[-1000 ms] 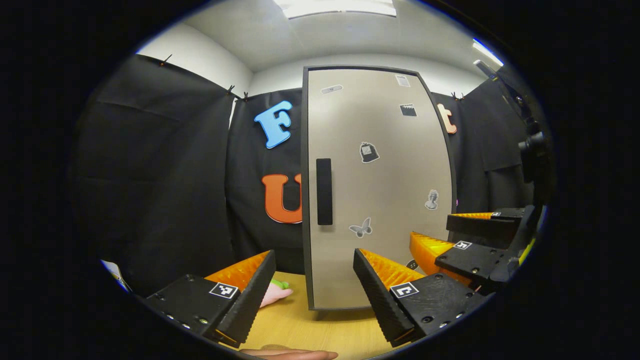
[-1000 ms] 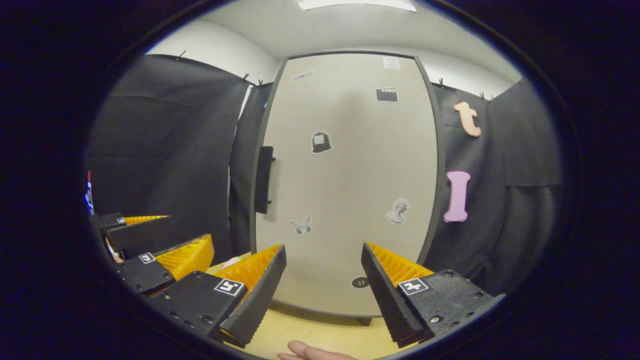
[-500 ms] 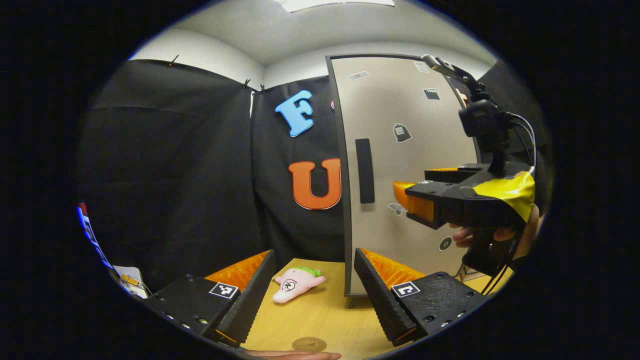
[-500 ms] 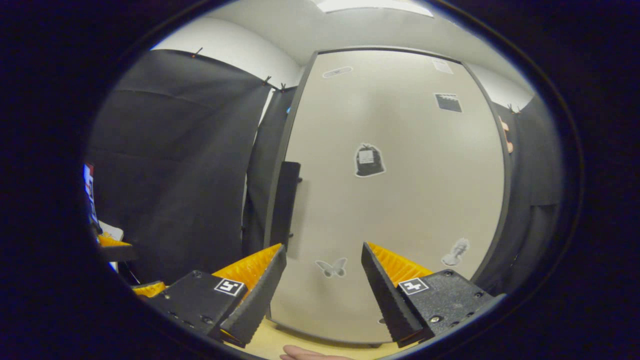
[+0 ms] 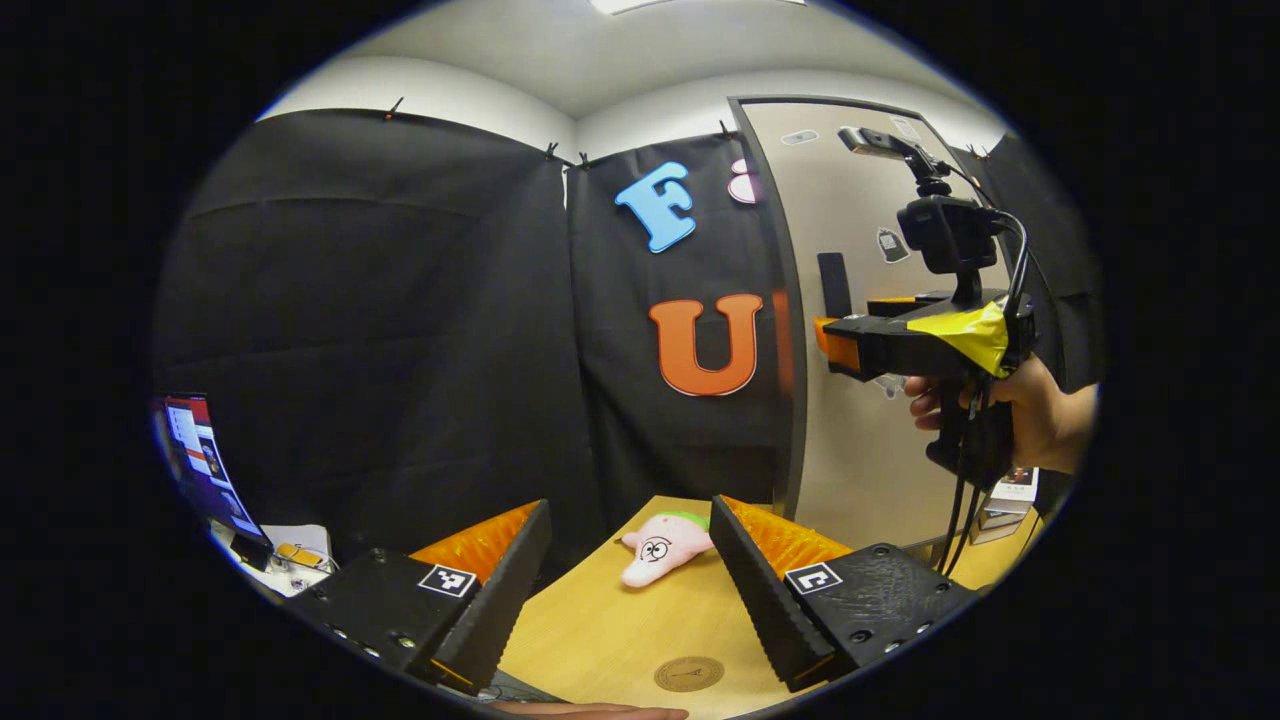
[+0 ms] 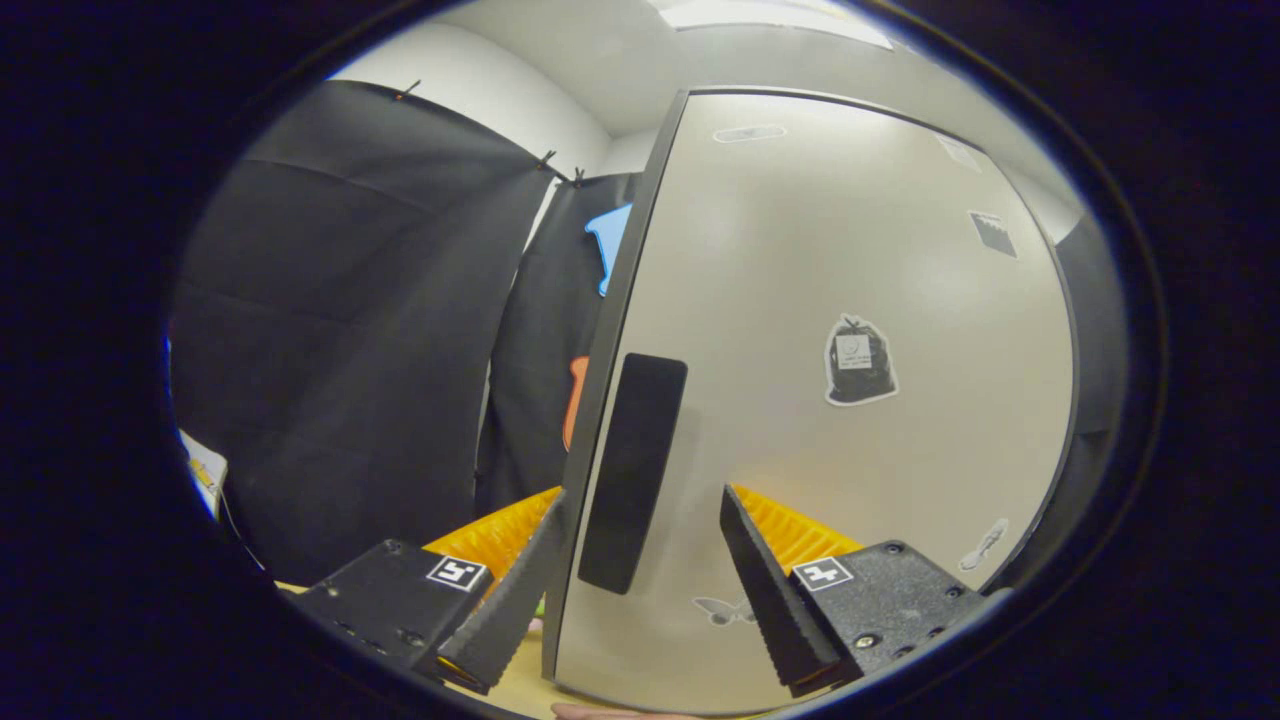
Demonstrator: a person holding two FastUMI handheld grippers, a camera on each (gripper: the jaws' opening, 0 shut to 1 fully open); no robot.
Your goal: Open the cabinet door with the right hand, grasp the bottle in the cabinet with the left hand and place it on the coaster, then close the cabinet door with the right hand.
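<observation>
In the left gripper view, the left gripper (image 5: pixel 628 590) is spread wide and empty above the wooden table (image 5: pixel 610 630); the coaster (image 5: pixel 688 673) lies at 6 o'clock, partly cut off, with a pink plush toy (image 5: pixel 662 547) beyond. In the right gripper view, the right gripper (image 6: pixel 640 585) is wide apart, flanking the handle (image 6: pixel 632 470) of the closed cabinet door (image 6: pixel 850 460), contact indeterminate. The bottle is concealed behind the door.

Plush (image 5: pixel 662 546) btw coaster (image 5: pixel 688 673) & cabinet (image 5: pixel 870 400)
</observation>
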